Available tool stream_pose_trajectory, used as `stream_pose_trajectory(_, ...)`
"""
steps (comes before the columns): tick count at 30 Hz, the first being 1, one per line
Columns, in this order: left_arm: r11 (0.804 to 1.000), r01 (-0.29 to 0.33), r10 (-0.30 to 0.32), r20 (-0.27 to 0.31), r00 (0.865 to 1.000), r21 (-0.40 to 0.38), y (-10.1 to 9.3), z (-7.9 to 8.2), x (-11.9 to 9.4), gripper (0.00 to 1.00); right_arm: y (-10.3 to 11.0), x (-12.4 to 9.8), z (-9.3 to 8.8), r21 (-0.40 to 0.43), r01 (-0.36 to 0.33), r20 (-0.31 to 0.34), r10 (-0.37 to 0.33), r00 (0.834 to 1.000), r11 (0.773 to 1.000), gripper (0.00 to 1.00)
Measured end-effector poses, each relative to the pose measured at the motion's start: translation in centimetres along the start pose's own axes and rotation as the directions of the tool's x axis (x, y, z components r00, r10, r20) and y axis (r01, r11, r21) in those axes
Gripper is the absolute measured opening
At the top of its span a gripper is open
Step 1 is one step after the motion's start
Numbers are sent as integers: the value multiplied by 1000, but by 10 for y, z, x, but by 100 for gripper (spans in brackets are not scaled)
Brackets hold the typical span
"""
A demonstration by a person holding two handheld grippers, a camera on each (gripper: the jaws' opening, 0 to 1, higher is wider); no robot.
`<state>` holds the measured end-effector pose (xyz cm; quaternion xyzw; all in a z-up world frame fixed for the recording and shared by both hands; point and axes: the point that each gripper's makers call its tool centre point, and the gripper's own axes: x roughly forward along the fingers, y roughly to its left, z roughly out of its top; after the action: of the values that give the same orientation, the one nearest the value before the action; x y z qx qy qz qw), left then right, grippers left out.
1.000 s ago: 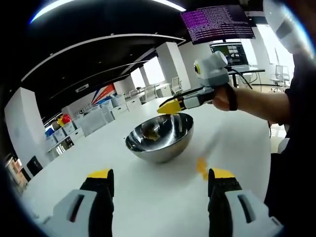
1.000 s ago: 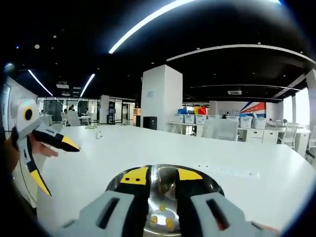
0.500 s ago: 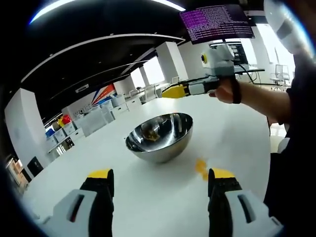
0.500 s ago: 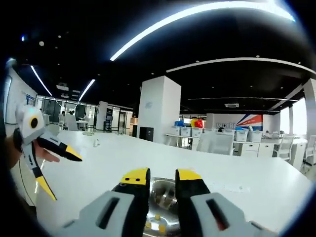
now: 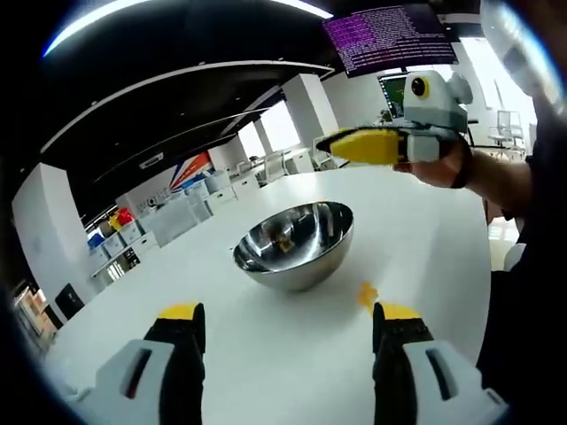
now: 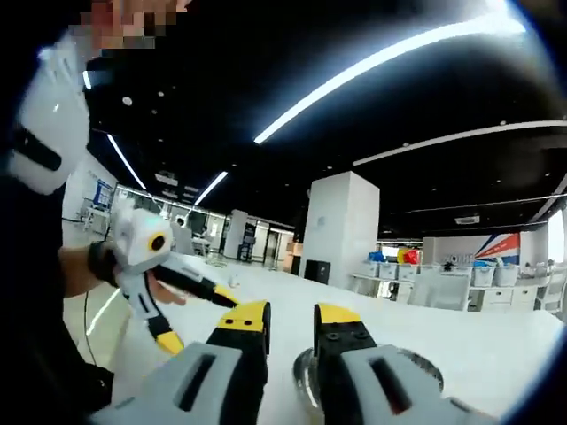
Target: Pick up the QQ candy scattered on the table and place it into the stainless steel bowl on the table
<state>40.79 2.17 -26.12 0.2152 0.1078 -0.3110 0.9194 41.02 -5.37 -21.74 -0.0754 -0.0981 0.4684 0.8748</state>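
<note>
The stainless steel bowl [image 5: 294,243] stands on the white table [image 5: 266,354], with something yellowish inside it. A yellow QQ candy [image 5: 366,295] lies on the table just right of the bowl, close to my left gripper's right fingertip. My left gripper [image 5: 288,314] is low over the table in front of the bowl, wide open and empty. My right gripper [image 5: 335,146] hovers above and behind the bowl, held by a hand. In the right gripper view its jaws [image 6: 292,317] stand a little apart with nothing between them, the bowl's rim [image 6: 303,382] is below, and the left gripper [image 6: 197,319] is spread at left.
The table runs far back into an open office with white pillars [image 6: 341,230], storage boxes [image 5: 115,217] and chairs. A screen [image 5: 390,40] hangs at the upper right. The person's dark sleeve [image 5: 532,266] fills the right edge.
My right gripper has risen from just over the bowl and drawn back toward the person, turning its view left. The left gripper has barely moved.
</note>
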Motion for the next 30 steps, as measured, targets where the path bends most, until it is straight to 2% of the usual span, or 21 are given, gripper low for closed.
stream_pose_trajectory(2,1000,-3,3,2,1000,1,0,0,-2,77,14,1,-26,-7,-19,-79,18,997,1000,16)
stream_pose_trajectory(5,1000,-8,8,-3,1000,1,1,-2,-4,77,37,-4,-62,72,-62,-201,75,977,995,13)
stream_pose_trajectory(7,1000,-9,9,-3,1000,-1,1,-3,-6,77,53,-7,-79,117,-87,-226,111,968,989,12)
stream_pose_trajectory(10,1000,-3,3,-5,1000,-3,-1,-4,-6,77,60,-14,-99,179,-77,-283,126,951,981,12)
stream_pose_trajectory(12,1000,-1,1,-5,1000,-5,-2,-5,-6,77,59,-15,-106,233,-61,-285,128,950,971,11)
stream_pose_trajectory(16,1000,10,-10,-7,1000,-7,-7,-7,-4,77,55,-11,-117,257,-49,-297,127,946,965,10)
stream_pose_trajectory(18,1000,16,-16,-4,1000,-9,-9,-6,-3,77,51,-9,-124,221,-35,-319,106,942,975,10)
stream_pose_trajectory(22,1000,23,-23,-4,1000,-9,-11,-7,-2,77,54,-6,-133,213,-43,-343,116,932,976,10)
stream_pose_trajectory(24,1000,23,-23,-8,1000,-11,-11,-9,-2,77,50,-6,-139,158,-33,-359,89,929,987,10)
stream_pose_trajectory(27,1000,18,-18,-12,1000,-17,-9,-11,-3,77,51,-5,-142,155,-40,-364,95,927,987,10)
stream_pose_trajectory(30,1000,17,-17,-17,1000,-18,-8,-13,-2,77,52,-4,-142,146,-46,-347,95,933,988,12)
